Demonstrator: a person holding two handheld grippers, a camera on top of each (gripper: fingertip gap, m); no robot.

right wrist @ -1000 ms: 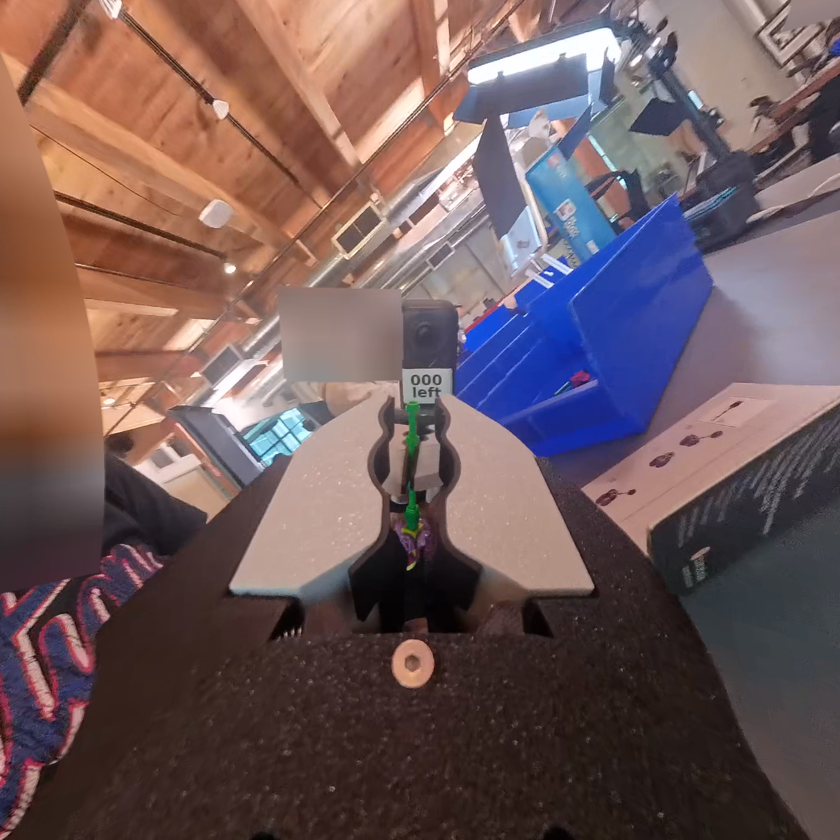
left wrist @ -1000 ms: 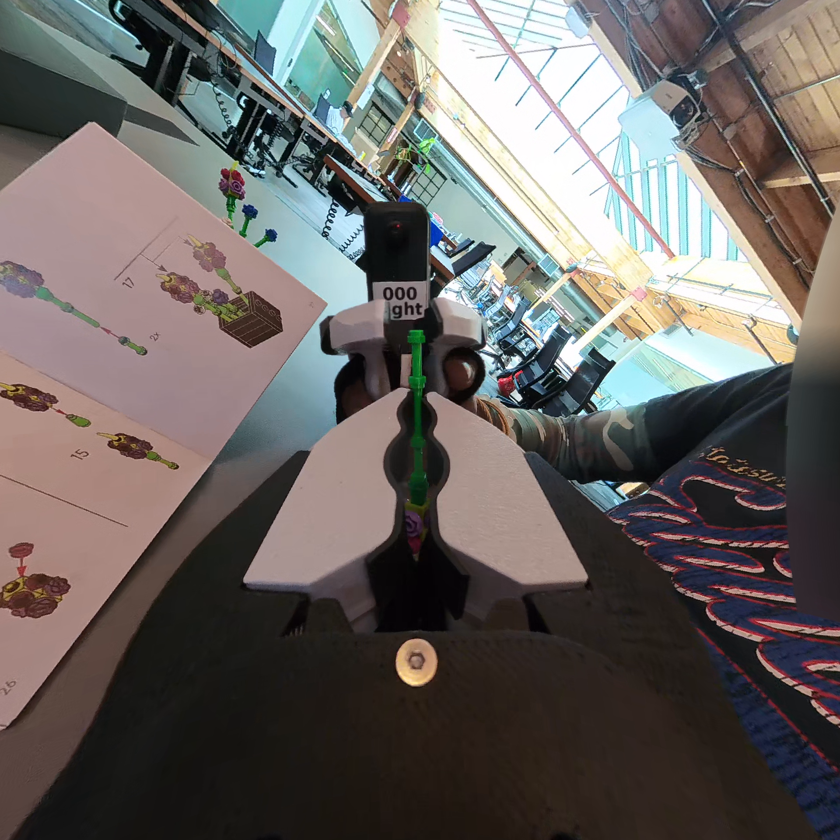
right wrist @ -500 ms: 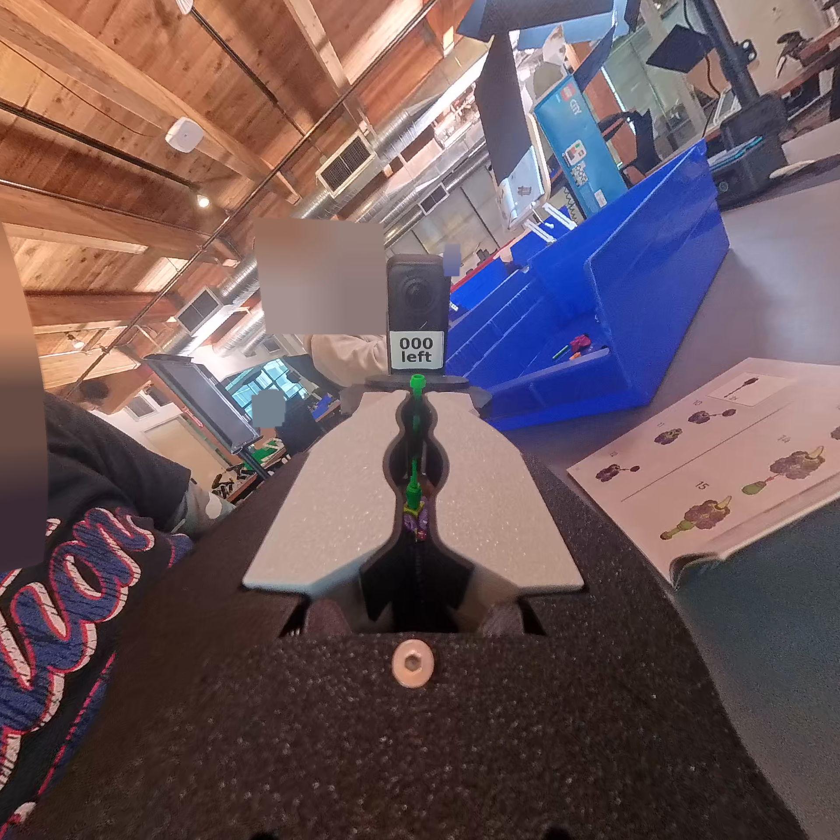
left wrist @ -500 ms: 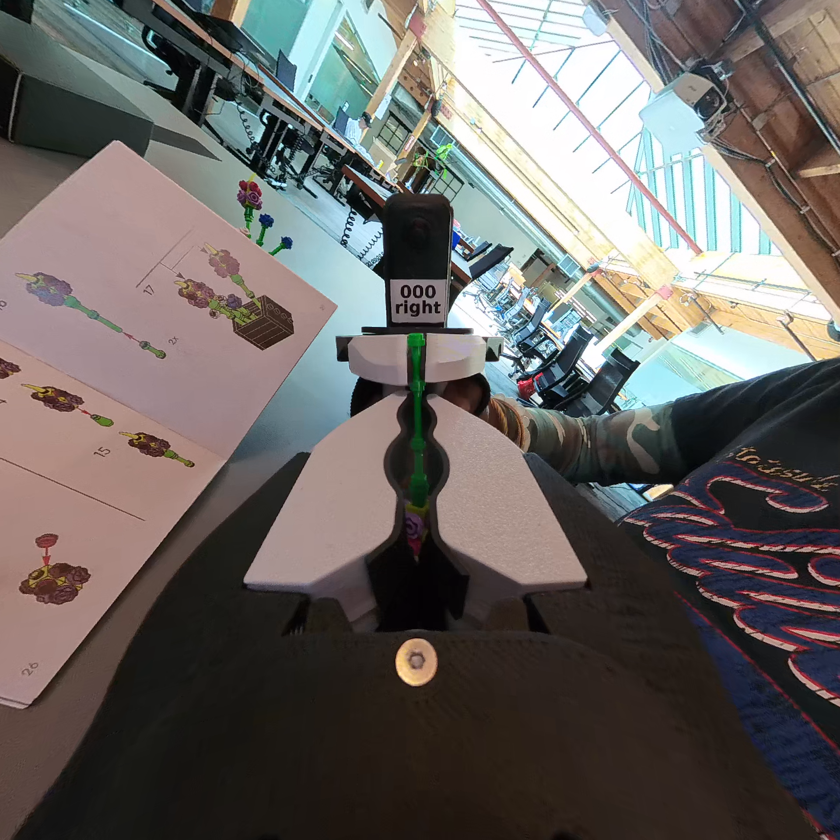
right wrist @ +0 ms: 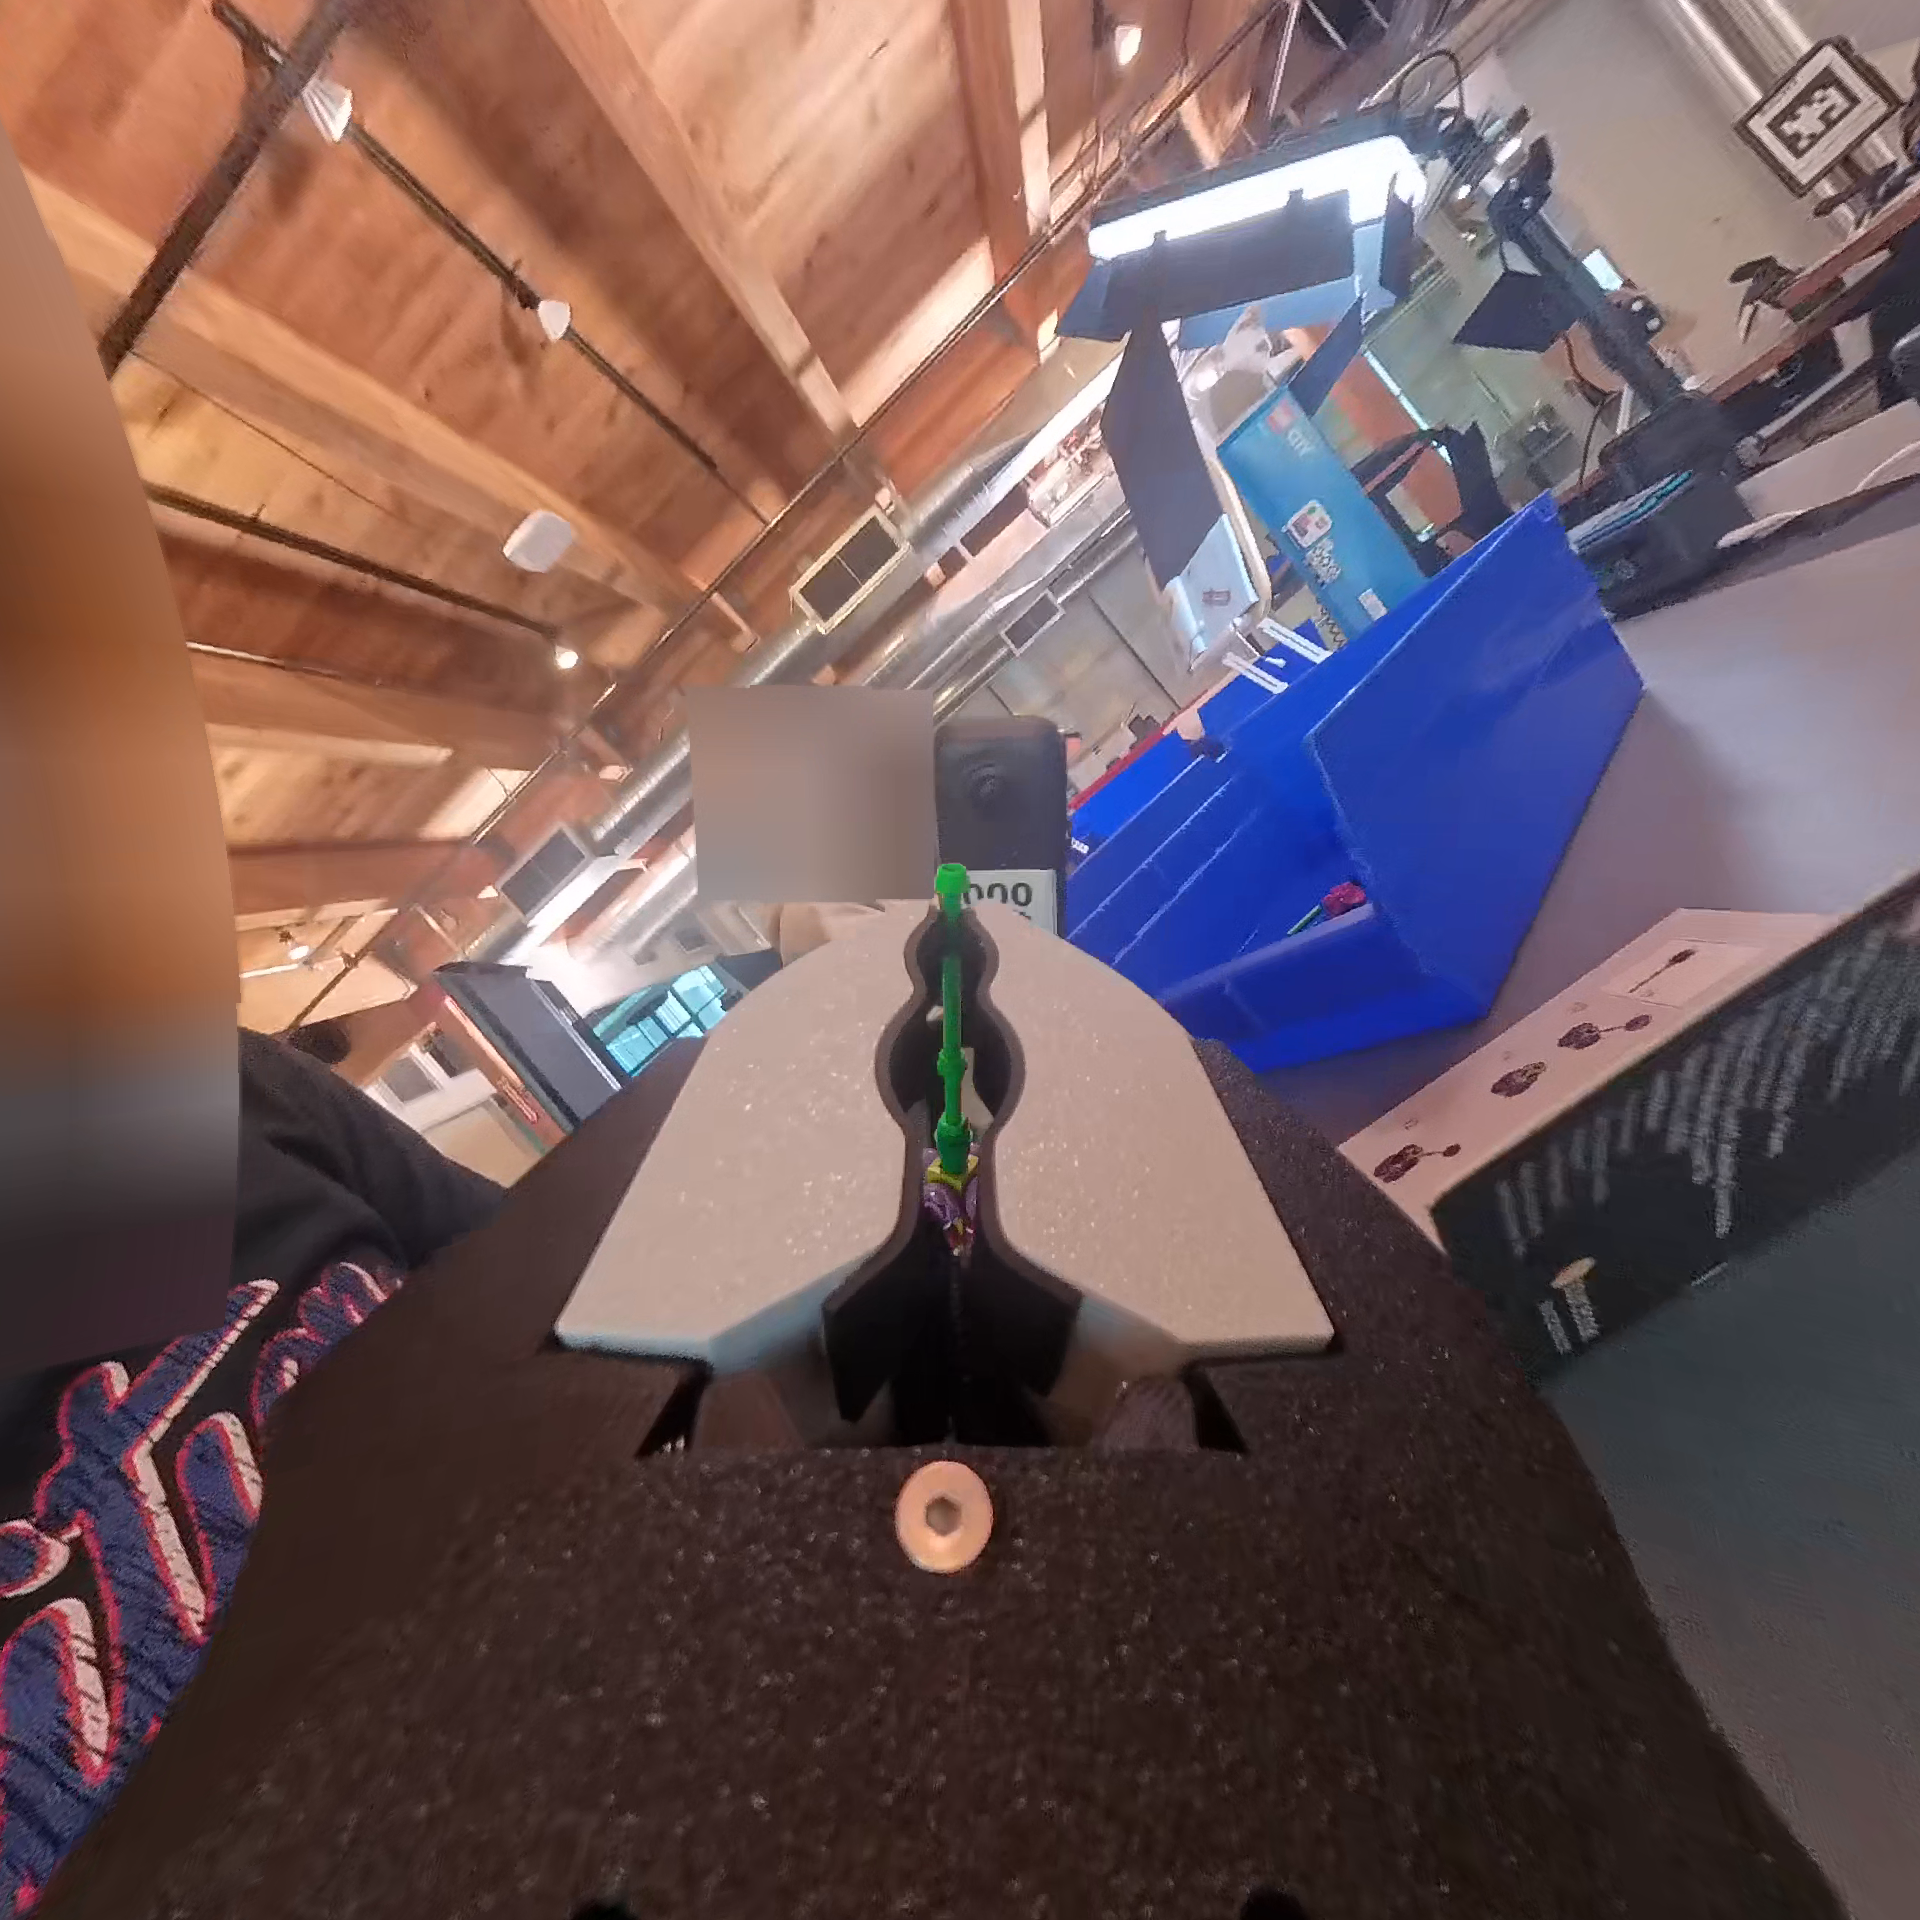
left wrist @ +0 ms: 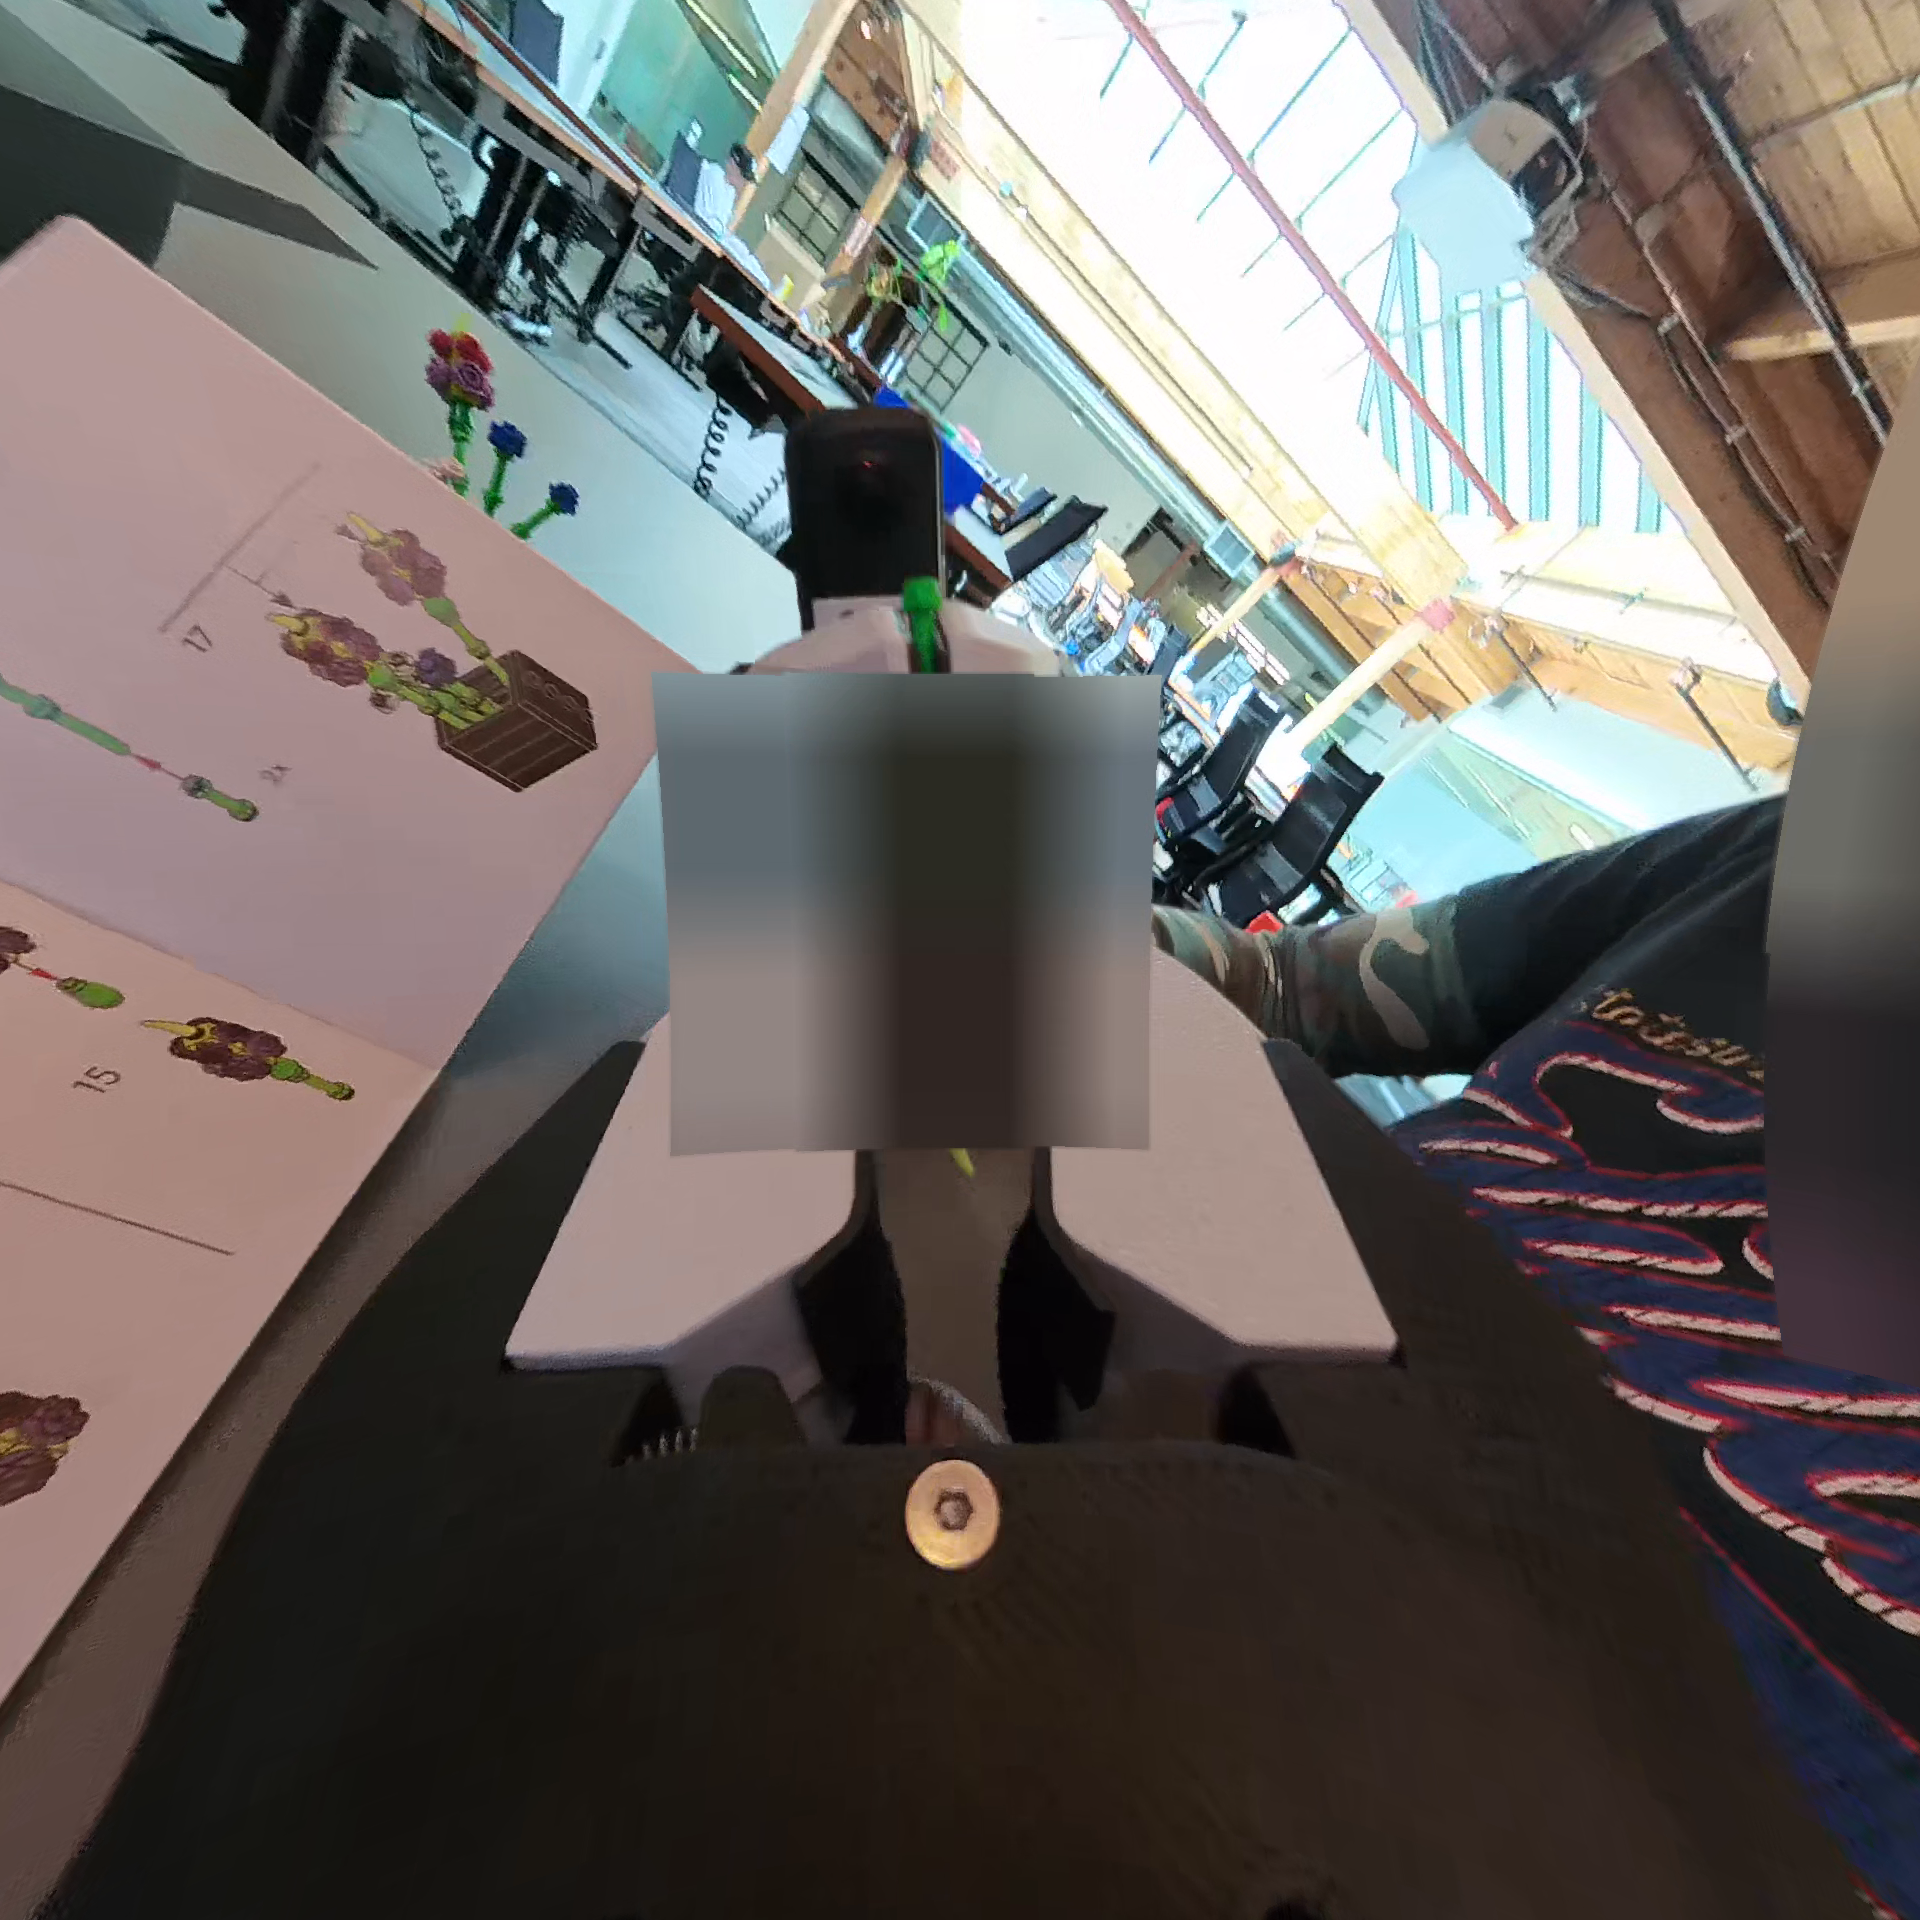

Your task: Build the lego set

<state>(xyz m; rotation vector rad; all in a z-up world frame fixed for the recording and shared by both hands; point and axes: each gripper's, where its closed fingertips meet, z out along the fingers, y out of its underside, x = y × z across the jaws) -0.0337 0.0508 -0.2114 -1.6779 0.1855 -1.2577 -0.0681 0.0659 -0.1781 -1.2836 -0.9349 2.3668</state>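
My right gripper [right wrist: 951, 920] is shut on a thin green lego stem [right wrist: 948, 1018] that runs along its slot, with a purple flower [right wrist: 951, 1205] at the inner end and the stem's tip poking past the fingertips. In the left wrist view the right gripper [left wrist: 894, 649] faces me with the green stem [left wrist: 920, 634] sticking out. My left gripper [left wrist: 940, 935] has its tips under a blur patch. Its white fingers [left wrist: 727, 1247] stand apart at the base, with only a yellow-green tip [left wrist: 964, 1162] showing between them.
The open instruction booklet [left wrist: 260, 727] lies on the table to the left and shows in the right wrist view [right wrist: 1662, 997]. Built lego flowers [left wrist: 462, 384] stand beyond it. Blue bins [right wrist: 1455, 831] stand at the far right. The person's dark shirt [left wrist: 1610, 1195] is close by. My right fingertips sit around 4 cm from my left ones.
The left gripper's fingers have spread apart and the purple flower no longer sits at their base. The right gripper stays shut on the stem. Both views have tilted.
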